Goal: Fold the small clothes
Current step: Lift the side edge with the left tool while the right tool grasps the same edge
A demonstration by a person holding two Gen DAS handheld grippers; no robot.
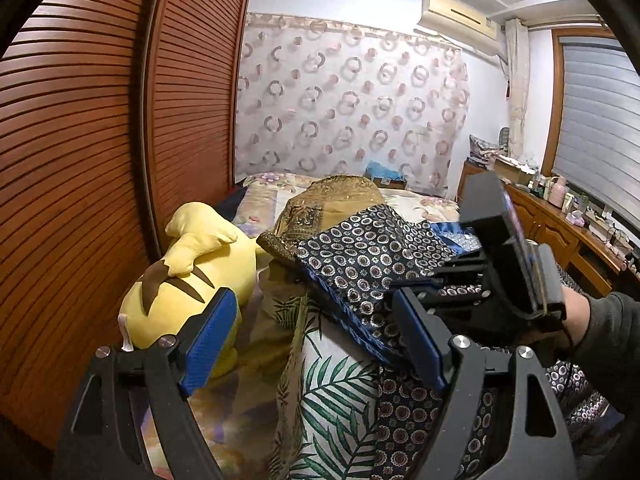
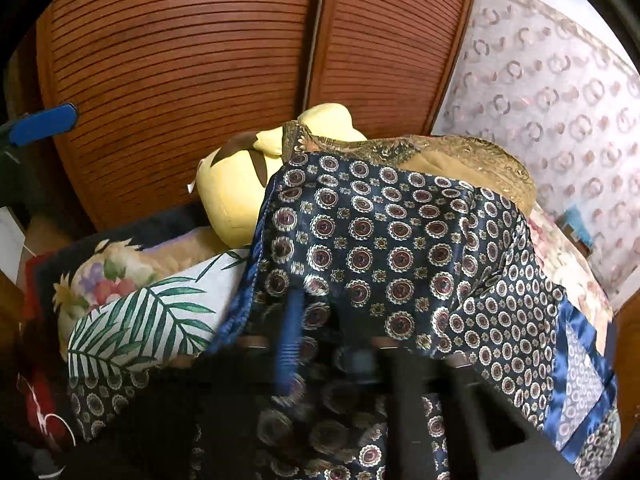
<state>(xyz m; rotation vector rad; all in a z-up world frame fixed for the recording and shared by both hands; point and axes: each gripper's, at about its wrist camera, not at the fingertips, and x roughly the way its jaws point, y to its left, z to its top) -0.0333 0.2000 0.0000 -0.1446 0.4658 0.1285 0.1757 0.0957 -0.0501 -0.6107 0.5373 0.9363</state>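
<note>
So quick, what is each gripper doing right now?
Left gripper: open, holding nothing.
Right gripper: shut; the navy patterned cloth drapes over it, but whether it pinches the cloth cannot be told.

- No writing, label, brand, number or sign can be read in either wrist view.
- The white marks on the red fabric [image 2: 44,420] at the lower left edge of the right wrist view are too dark and blurred to make out.
</note>
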